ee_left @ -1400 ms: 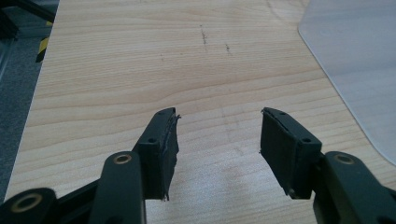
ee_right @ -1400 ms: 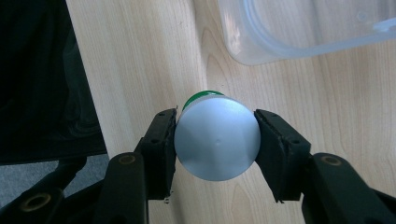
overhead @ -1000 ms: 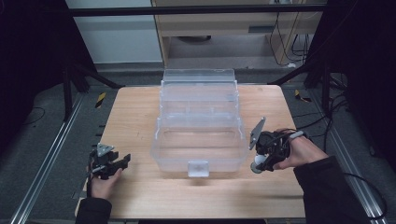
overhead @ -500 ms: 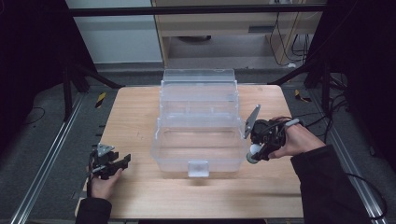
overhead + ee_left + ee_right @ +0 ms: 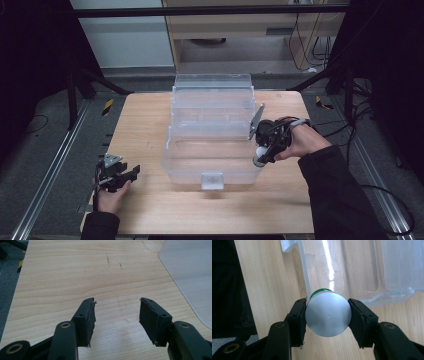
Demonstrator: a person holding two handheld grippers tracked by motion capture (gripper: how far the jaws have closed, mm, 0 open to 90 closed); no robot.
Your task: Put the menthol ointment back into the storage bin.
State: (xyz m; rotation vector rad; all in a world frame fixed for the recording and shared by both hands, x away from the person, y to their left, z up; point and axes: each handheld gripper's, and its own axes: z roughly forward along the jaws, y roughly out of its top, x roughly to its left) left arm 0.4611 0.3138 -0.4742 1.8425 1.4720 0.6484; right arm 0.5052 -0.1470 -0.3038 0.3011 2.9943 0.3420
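Right claw clamping can above box

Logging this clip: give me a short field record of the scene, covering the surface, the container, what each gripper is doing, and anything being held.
surface: wooden table
container: clear plastic box, open, mid-table, nothing visible inside
left gripper: open, holding nothing, low over bare wood left of the box
right gripper: shut on a silver cylinder with a green band, at the box's right wall
held item position: above the box's right edge, not yet inside
unclear: what the cylinder is
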